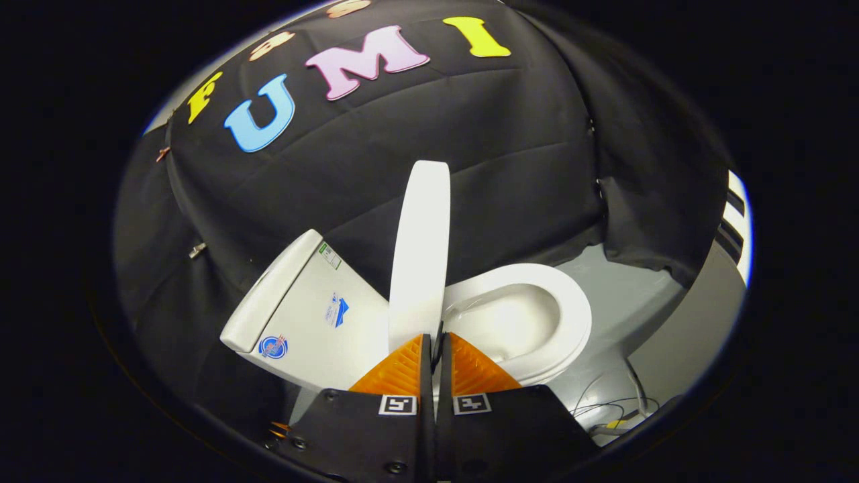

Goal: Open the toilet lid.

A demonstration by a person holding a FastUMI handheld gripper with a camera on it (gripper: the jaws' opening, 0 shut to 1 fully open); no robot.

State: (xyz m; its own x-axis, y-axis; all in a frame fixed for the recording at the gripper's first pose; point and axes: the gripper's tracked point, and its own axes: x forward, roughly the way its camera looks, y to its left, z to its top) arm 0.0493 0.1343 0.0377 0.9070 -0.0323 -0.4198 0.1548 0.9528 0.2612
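**Gripper view: lid raised edge-on, pinched at its rim**

Leftmost is the toilet's tank (302, 315), its flat cover tilted in this view and a few stickers on its face. Next comes the toilet lid (421, 255), standing nearly upright and seen edge-on, rising straight ahead of the fingers from just beyond their tips. To its right lies the seat ring (567, 315) around the open bowl (510, 325), and past that some loose cables (614, 409) on the floor.

The gripper (436, 345) has its fingers drawn almost together, only a thin gap left between them, and the lid's lower edge sits in that gap; both appear to press on it.

The lid looks like stiff, smooth, glossy plastic: fairly light, rigid, hinged at the tank side, and probably slippery under the pads. A hold on the thin free rim, away from the hinge, seems best, with gentle guidance so it does not slam back against the tank.
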